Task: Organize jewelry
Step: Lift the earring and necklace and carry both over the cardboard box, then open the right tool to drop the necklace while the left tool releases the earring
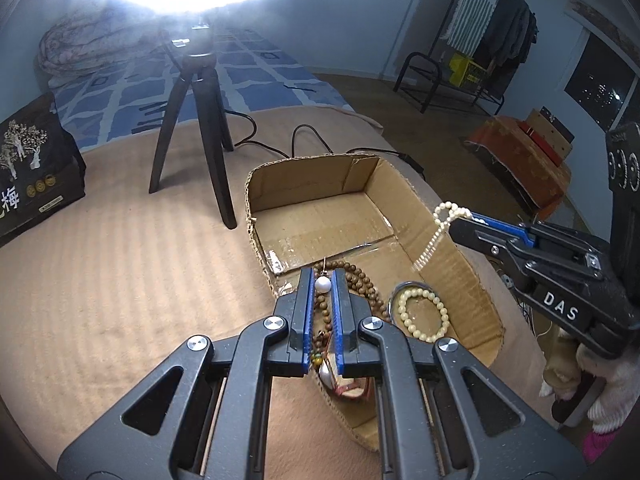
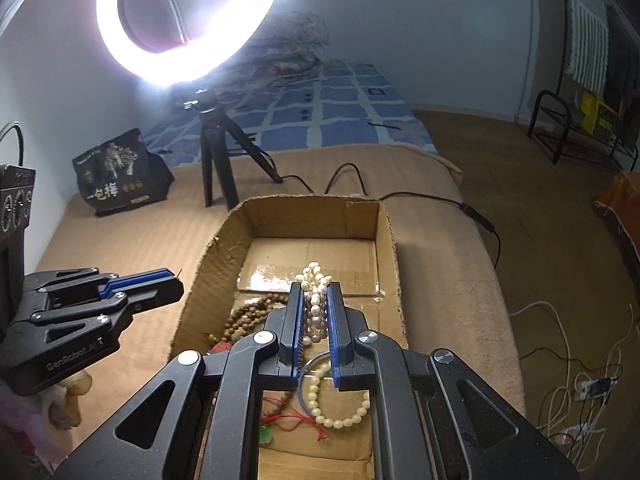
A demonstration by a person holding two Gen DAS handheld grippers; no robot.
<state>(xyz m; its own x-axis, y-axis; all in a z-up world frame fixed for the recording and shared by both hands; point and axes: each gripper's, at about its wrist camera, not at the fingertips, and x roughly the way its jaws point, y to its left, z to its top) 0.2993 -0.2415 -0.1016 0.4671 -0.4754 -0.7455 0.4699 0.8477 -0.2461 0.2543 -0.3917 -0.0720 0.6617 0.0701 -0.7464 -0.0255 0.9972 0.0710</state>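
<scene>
Two blue-padded jaws of the left gripper [image 1: 323, 280] pinch a white pearl pendant [image 1: 322, 284] above the near rim of the cardboard box [image 1: 316, 184], where wooden beads [image 1: 360, 280] and a cream bracelet [image 1: 424, 314] lie. From the right wrist, the right gripper [image 2: 314, 292] is closed on a pearl necklace [image 2: 314, 280] that hangs over the same box [image 2: 386, 240].
</scene>
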